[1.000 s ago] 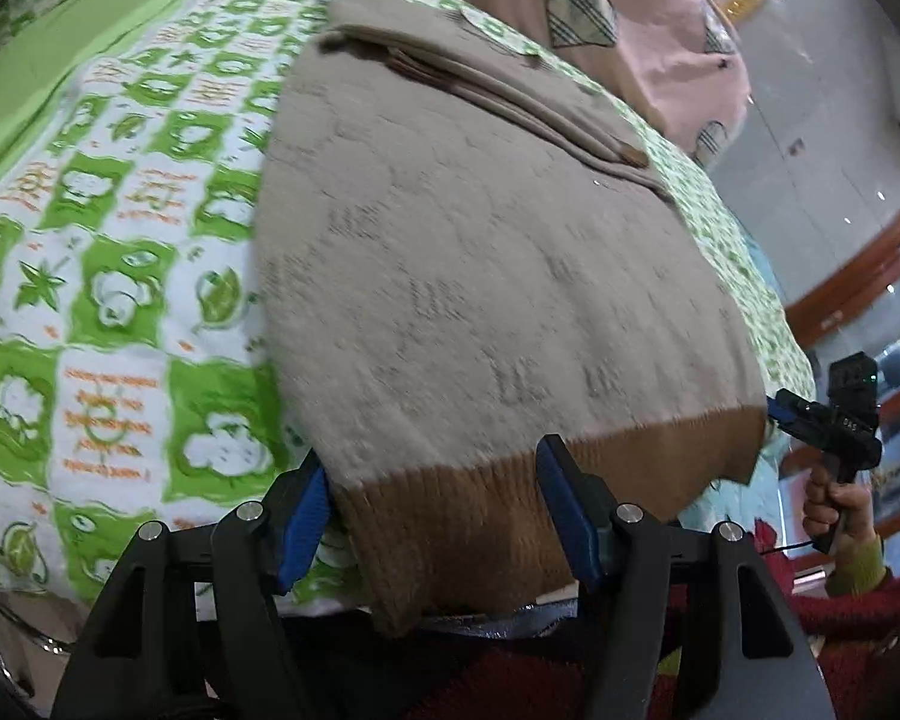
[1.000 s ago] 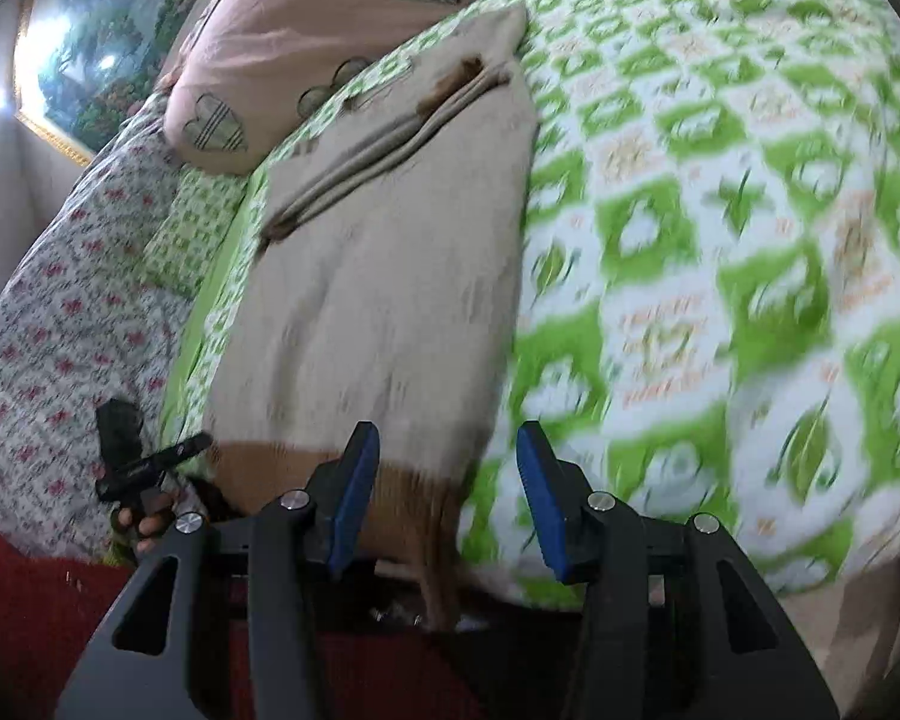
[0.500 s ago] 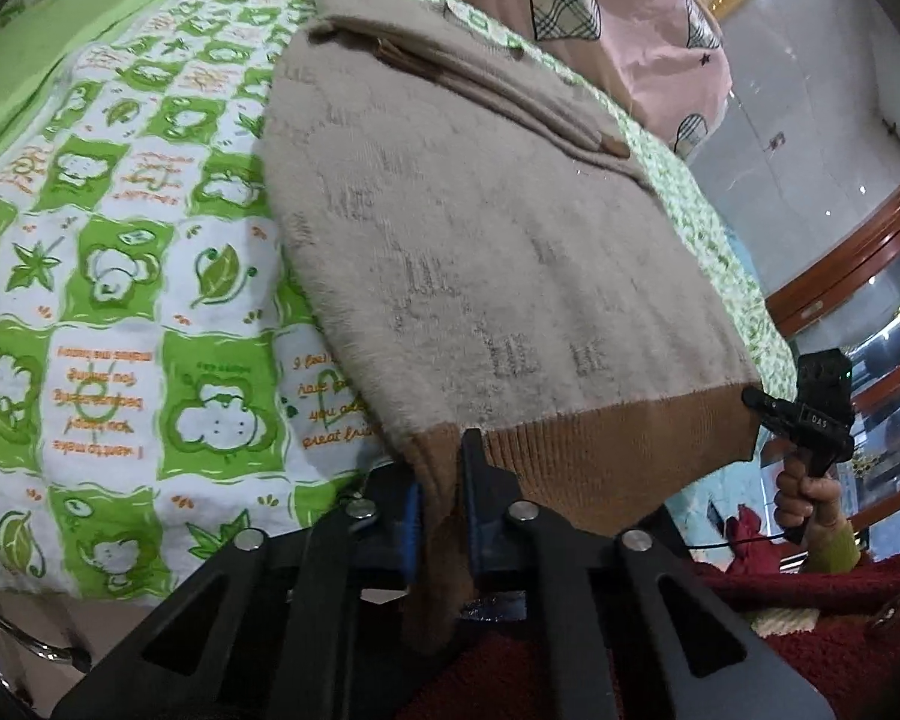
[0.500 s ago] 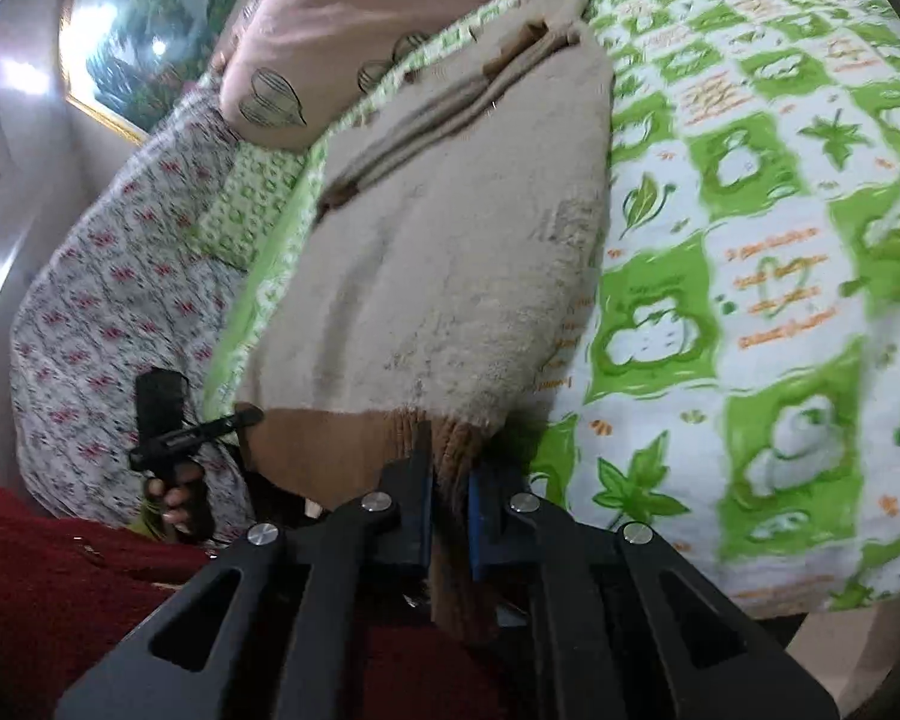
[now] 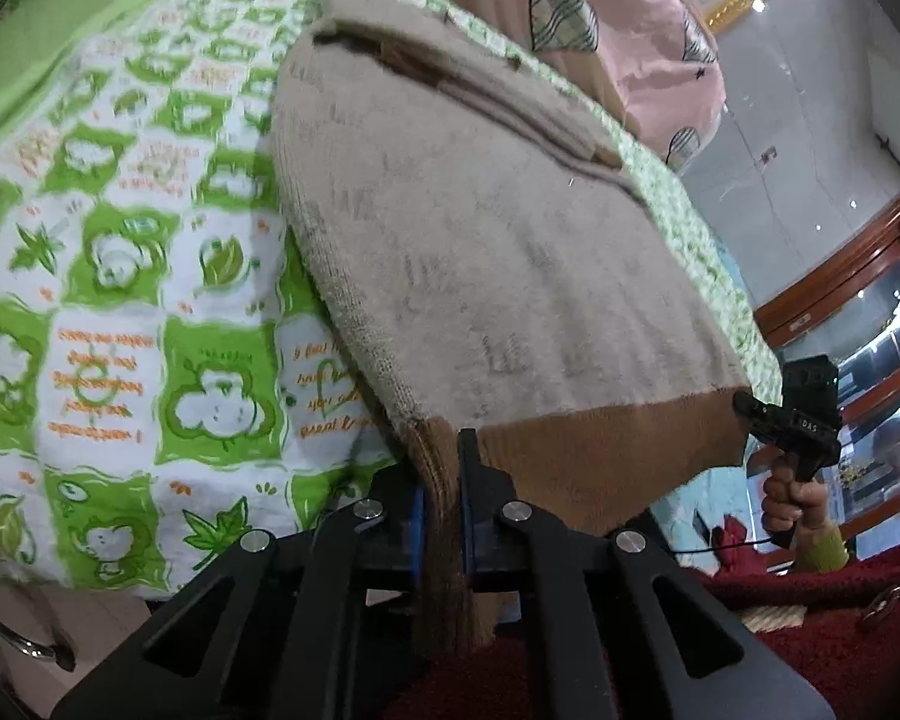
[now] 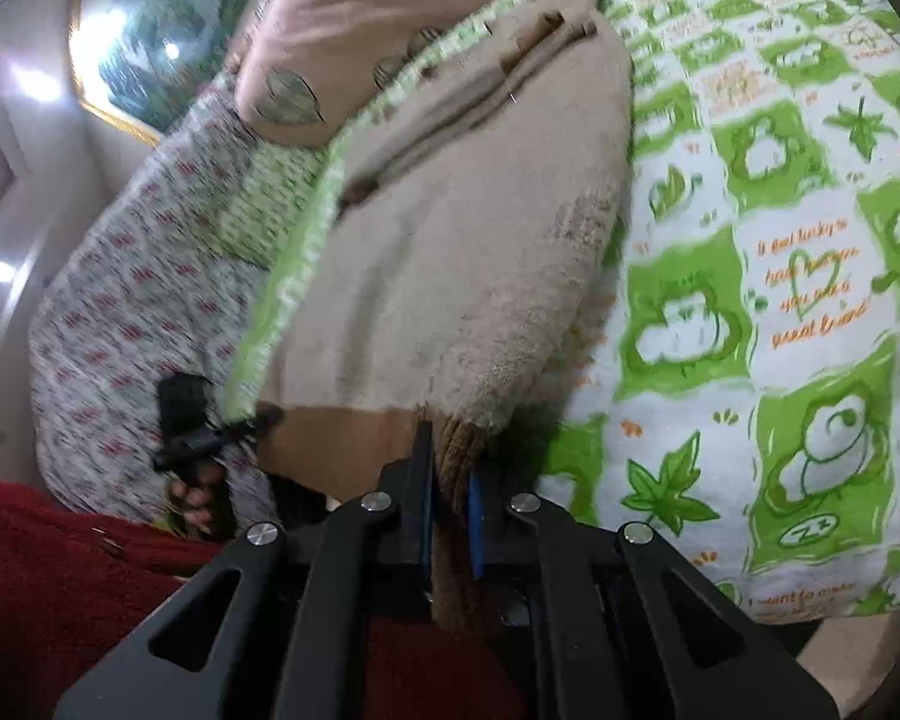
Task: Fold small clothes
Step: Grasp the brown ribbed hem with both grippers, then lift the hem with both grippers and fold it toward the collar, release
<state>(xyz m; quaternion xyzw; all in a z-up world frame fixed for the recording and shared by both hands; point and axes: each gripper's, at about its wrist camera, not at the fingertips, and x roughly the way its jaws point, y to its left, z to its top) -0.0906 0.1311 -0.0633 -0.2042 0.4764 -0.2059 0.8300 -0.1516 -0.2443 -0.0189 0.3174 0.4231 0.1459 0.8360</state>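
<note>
A small beige knitted sweater [image 5: 480, 240] with a brown ribbed hem lies lengthways on the bed, its sleeves folded across the far end. My left gripper [image 5: 441, 468] is shut on the hem's left corner, the brown knit bunched between the blue pads. In the right wrist view the same sweater [image 6: 450, 252] runs away from me, and my right gripper [image 6: 450, 468] is shut on the hem's right corner. Each view shows the other gripper [image 5: 798, 420] [image 6: 192, 426] at the opposite corner, held by a hand. The hem hangs a little off the mattress.
The bed sheet [image 5: 120, 276] is white with green squares and orange writing. A pink pillow [image 5: 600, 18] with checked hearts lies beyond the sweater. A flowered cover [image 6: 120, 324] drapes the bed's side. A red knitted sleeve [image 6: 60, 588] fills the foreground. A wooden glass cabinet [image 5: 858, 330] stands at right.
Both grippers went from open around the hem's corners to shut on them. The hem has lifted slightly off the sheet and the sweater's near end is drawn taut.
</note>
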